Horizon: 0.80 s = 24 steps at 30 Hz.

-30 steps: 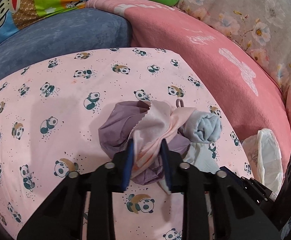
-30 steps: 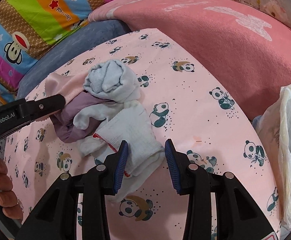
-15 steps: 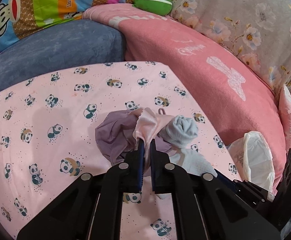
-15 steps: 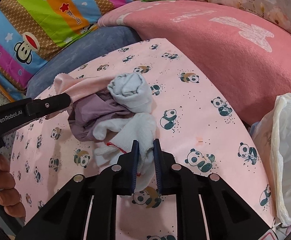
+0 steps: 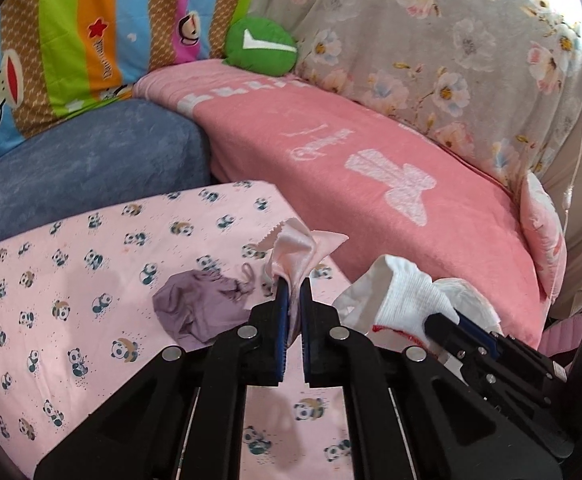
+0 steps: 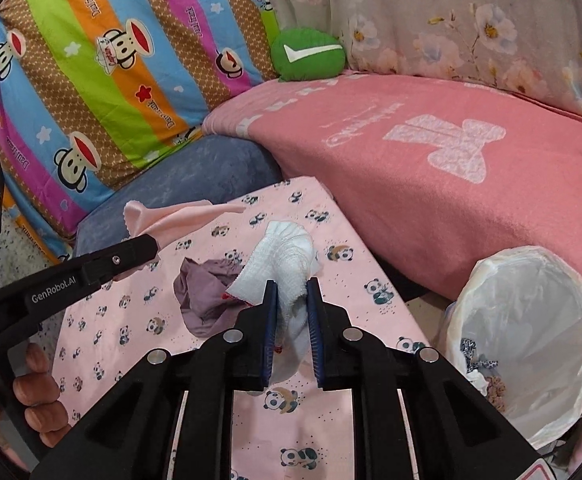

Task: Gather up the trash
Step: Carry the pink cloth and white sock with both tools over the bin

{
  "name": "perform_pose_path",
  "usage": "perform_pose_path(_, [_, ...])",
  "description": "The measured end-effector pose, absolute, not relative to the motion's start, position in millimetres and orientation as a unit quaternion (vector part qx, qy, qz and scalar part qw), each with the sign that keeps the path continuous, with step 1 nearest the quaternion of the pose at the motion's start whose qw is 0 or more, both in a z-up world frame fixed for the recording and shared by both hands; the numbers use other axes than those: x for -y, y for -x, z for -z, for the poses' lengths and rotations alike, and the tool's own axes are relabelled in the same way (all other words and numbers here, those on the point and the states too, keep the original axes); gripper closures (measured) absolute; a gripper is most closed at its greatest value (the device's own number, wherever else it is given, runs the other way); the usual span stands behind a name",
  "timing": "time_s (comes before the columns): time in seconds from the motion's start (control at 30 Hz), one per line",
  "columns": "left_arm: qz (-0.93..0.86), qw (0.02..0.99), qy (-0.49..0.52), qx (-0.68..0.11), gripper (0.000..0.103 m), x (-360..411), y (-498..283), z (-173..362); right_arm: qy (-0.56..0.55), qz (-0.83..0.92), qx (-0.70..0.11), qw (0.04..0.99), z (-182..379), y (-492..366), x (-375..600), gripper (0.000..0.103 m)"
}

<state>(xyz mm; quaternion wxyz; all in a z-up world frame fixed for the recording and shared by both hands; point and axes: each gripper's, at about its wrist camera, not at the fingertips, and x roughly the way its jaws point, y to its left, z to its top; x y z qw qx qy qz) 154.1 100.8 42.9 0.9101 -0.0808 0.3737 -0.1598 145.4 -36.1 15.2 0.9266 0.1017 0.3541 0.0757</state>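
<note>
My left gripper (image 5: 295,294) is shut on a pale pink cloth (image 5: 301,246) and holds it above the panda-print sheet (image 5: 71,280). My right gripper (image 6: 293,294) is shut on a white sock (image 6: 287,252) with a red-stitched edge, also held off the sheet. Each gripper shows in the other's view: the right one (image 5: 445,320) with the sock (image 5: 399,292), the left one (image 6: 149,244) with the pink cloth (image 6: 179,216). A crumpled purple cloth (image 6: 201,298) lies alone on the sheet beneath them (image 5: 199,310).
A bin lined with a white plastic bag (image 6: 531,344) stands low on the right, with some scraps inside. A pink blanket (image 6: 431,184), a blue cushion (image 5: 91,168), a striped cartoon pillow (image 6: 111,60) and a green cushion (image 6: 307,54) ring the sheet. A hand (image 6: 39,400) grips the left tool.
Both grippers closed on their pieces and rose: the left lifted the pink cloth, the right lifted the white sock. The purple cloth stayed on the sheet.
</note>
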Motion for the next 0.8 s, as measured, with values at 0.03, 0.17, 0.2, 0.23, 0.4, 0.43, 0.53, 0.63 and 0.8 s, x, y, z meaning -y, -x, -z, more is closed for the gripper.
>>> perform_pose_path(0.03, [0.165, 0.911, 0.080, -0.370, 0.098, -96, -151, -47, -0.103, -0.071, -0.343, 0.931, -25, -140, 44, 0.087])
perform_pose_path(0.17, [0.190, 0.911, 0.079, -0.358, 0.098, -78, -143, -62, -0.108, -0.059, -0.319, 0.940, -46, -127, 65, 0.087])
perform_pose_path(0.2, [0.196, 0.910, 0.079, -0.356, 0.098, -74, -141, -65, -0.109, -0.057, -0.316, 0.941, -50, -125, 68, 0.087])
perform_pose_path(0.23, [0.203, 0.909, 0.079, -0.354, 0.098, -69, -139, -68, -0.112, -0.050, -0.308, 0.943, -56, -119, 77, 0.087])
perform_pose_path(0.4, [0.231, 0.906, 0.074, -0.347, 0.098, -46, -129, -79, -0.122, -0.032, -0.292, 0.948, -71, -105, 103, 0.087])
perform_pose_path(0.43, [0.236, 0.905, 0.073, -0.346, 0.098, -41, -127, -81, -0.125, -0.027, -0.289, 0.949, -73, -102, 109, 0.087])
perform_pose_path(0.53, [0.250, 0.903, 0.067, -0.344, 0.098, -27, -123, -85, -0.133, -0.012, -0.280, 0.951, -79, -91, 129, 0.087])
perform_pose_path(0.63, [0.262, 0.900, 0.058, -0.344, 0.098, -11, -119, -87, -0.139, -0.003, -0.275, 0.951, -81, -85, 143, 0.087])
perform_pose_path(0.8, [0.281, 0.894, 0.043, -0.346, 0.098, 14, -114, -89, -0.152, 0.016, -0.270, 0.951, -80, -73, 170, 0.087])
